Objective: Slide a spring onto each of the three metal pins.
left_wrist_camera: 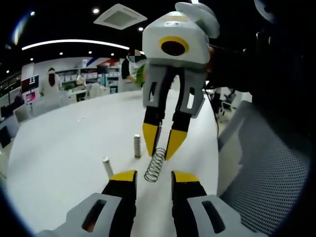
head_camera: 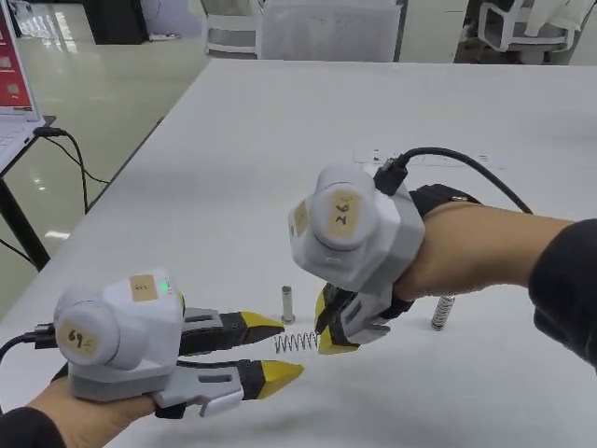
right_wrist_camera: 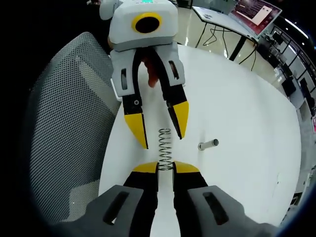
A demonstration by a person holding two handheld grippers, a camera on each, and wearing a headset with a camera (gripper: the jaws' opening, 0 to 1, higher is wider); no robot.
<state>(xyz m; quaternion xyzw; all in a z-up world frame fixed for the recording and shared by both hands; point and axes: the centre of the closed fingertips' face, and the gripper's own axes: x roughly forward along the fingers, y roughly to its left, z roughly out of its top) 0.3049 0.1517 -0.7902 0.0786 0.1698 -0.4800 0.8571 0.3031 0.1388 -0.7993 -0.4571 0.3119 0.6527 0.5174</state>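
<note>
While the right gripper (right_wrist_camera: 165, 169) nips the spring (right_wrist_camera: 164, 144) by one end near the pin (right_wrist_camera: 208, 144), left gripper (head_camera: 277, 348) open and empty, it may flex and slip.

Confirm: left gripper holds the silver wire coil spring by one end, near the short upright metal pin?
No: the right gripper holds the silver wire coil spring by one end, near the short upright metal pin. The right gripper view shows it; the left gripper is open.
</note>
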